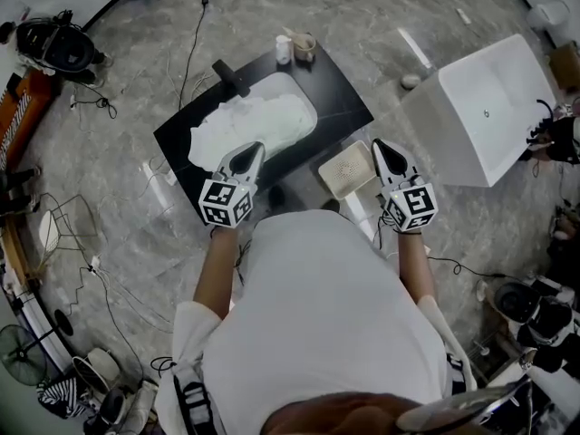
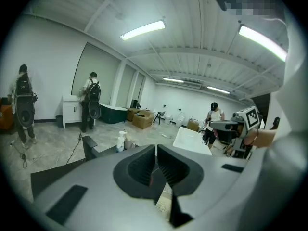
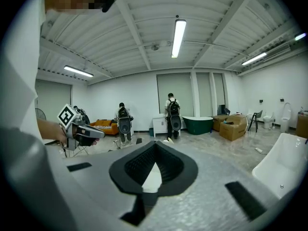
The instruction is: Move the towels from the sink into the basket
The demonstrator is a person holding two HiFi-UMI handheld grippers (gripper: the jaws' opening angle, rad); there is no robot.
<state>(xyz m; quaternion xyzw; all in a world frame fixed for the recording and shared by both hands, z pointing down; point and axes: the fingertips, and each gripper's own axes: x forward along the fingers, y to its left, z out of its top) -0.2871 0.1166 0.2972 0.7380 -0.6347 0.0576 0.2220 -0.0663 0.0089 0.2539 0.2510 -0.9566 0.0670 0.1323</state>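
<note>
Plainly the left gripper [image 1: 251, 154] is the one placed for the first grab. Its tips point at the near edge of the white towels [image 1: 245, 125], which still lie heaped in the sink [image 1: 288, 82]. Its jaws are pressed together with nothing between them, as the left gripper view [image 2: 156, 147] shows. From where I stand they would have to spread before they could take any cloth. The heap is long rather than round. It runs on a slant from the near left of the sink, where it spills onto the black countertop [image 1: 343, 89], up to the far right of the basin, with the black faucet [image 1: 231, 76] behind its left end. So the towels lie straight ahead of the left jaws and a little below them. Whether the tips already brush the cloth I cannot tell. To the right of the sink, just off the countertop's near right corner, sits the pale perforated basket [image 1: 326, 172], and it looks empty. The right gripper [image 1: 383, 149] hangs just right of the basket, well apart from the sink. Its jaws too meet at the tips and hold nothing [image 3: 156, 146]. I'd judge the carry as a short sweep to the right from sink to basket, nearly along the heap's own slant.
</note>
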